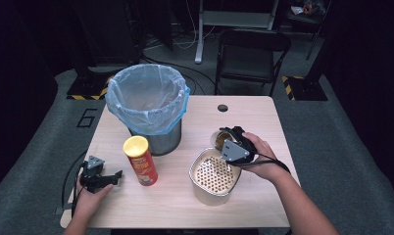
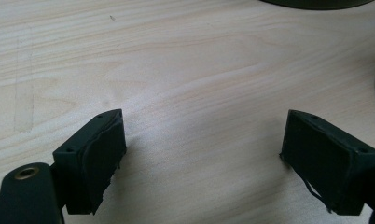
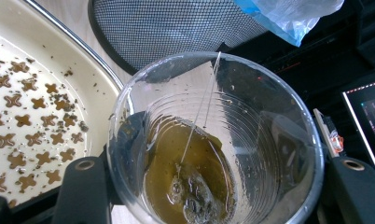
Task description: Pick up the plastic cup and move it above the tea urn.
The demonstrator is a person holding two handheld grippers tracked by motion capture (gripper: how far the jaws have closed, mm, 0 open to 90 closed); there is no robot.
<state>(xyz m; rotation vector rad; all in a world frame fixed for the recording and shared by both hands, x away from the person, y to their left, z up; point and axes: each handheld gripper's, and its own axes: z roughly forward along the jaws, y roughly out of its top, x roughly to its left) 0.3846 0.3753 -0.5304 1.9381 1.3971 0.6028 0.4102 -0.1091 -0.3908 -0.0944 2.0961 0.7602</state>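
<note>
- Overhead, in the high view, the right gripper [image 1: 228, 138] holds a clear plastic cup [image 1: 220, 137] just past the far rim of the perforated strainer tub [image 1: 213, 175], at about one o'clock from the tub's centre. The cup's axis looks tilted, with its mouth turned towards the person. The right hand is plainly the nearer one; the left gripper [image 1: 117, 174] rests on the desk [image 1: 263, 205] well apart, at nine o'clock beyond the chip can [image 1: 140, 160]. The lined bin [image 1: 147, 100] stands at eleven o'clock from the cup.
- Along the left gripper view, the fingers [image 2: 101, 154] are spread wide over bare desk, with nothing between them.
- Along the right gripper view, the black fingers [image 3: 85, 191] pinch the cup [image 3: 269, 140] at its sides. A teabag [image 3: 190, 186] and brown liquid sit at the bottom, and the string runs up the wall. The tub [image 3: 17, 32] lies at nine o'clock, so a pour would probably tip that way.
</note>
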